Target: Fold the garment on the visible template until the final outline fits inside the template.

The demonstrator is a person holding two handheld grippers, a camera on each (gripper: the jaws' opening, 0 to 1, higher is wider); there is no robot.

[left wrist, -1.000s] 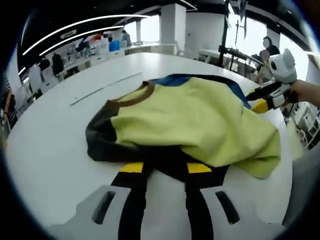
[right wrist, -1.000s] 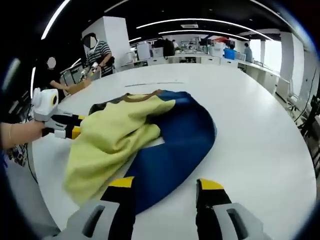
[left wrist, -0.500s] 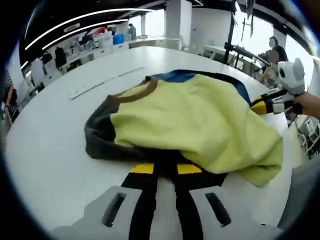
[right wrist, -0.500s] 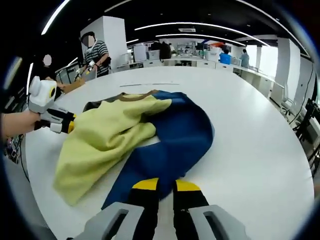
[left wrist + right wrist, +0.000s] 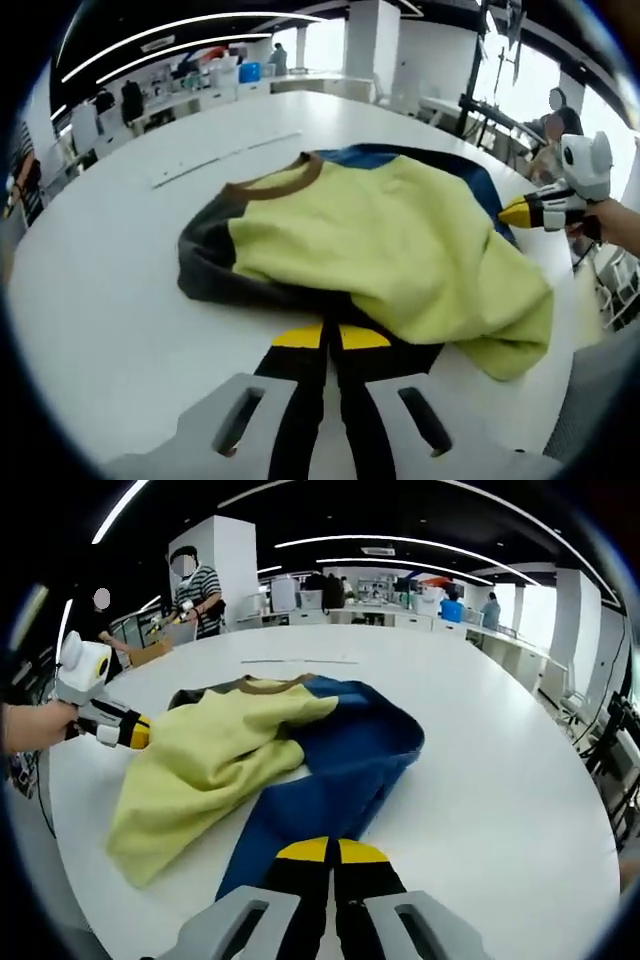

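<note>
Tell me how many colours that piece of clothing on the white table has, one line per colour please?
On the garment:
Yellow-green panel: 1
Blue panel: 1
Dark grey panel: 1
Brown collar band: 1
Total: 4 colours on 1 garment, lying on the table.

A second ago both claws stood wide open; now each has closed. The left claw (image 5: 331, 337) pinches the dark near edge of the shirt (image 5: 390, 240), its yellow tips together. The right claw (image 5: 331, 851) has clamped the blue hem (image 5: 300, 825), and the blue cloth has bunched up toward the far side.
</note>
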